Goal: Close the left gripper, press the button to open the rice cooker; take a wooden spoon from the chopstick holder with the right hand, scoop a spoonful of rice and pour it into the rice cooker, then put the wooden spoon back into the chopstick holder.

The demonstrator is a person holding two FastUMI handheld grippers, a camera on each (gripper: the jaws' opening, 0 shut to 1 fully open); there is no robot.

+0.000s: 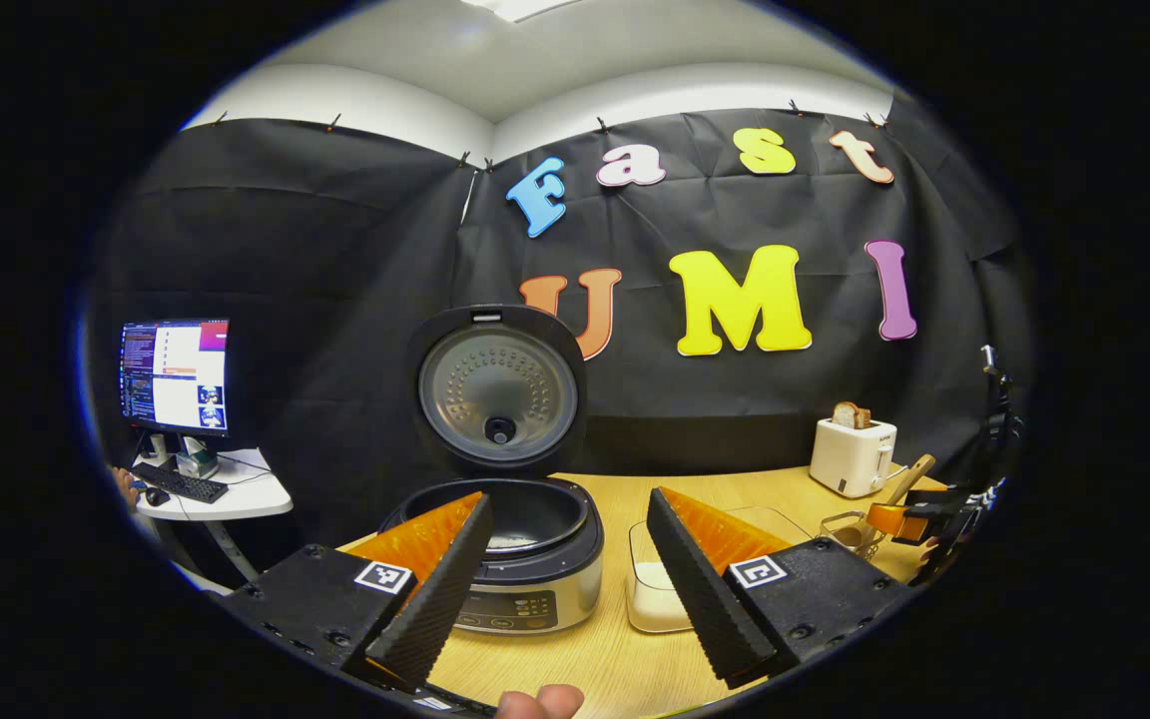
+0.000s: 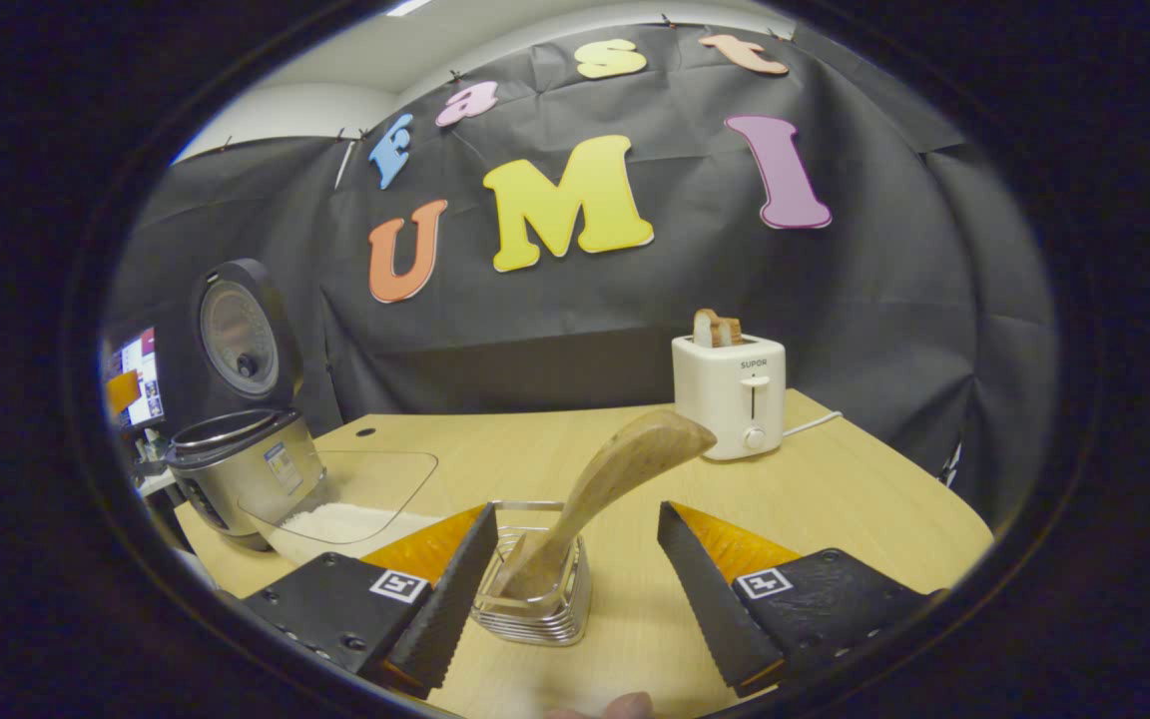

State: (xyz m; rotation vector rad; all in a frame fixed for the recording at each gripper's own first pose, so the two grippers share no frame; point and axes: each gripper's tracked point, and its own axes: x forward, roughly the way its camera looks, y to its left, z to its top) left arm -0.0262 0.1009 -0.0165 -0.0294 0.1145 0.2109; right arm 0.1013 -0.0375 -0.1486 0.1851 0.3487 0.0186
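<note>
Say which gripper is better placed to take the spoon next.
Right. The spoon stands in the holder between the right gripper's open fingers; the left gripper hangs open before the opened cooker.

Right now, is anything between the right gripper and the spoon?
Nothing visible. The right gripper is open, and the spoon leans in the holder directly between its fingers, with the handle tilted toward the toaster.

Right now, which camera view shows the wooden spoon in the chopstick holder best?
The right gripper view: the wooden spoon stands close and whole in the chopstick holder, between the open fingers. In the left gripper view, its handle shows small at the far right, beside the right gripper.
</note>
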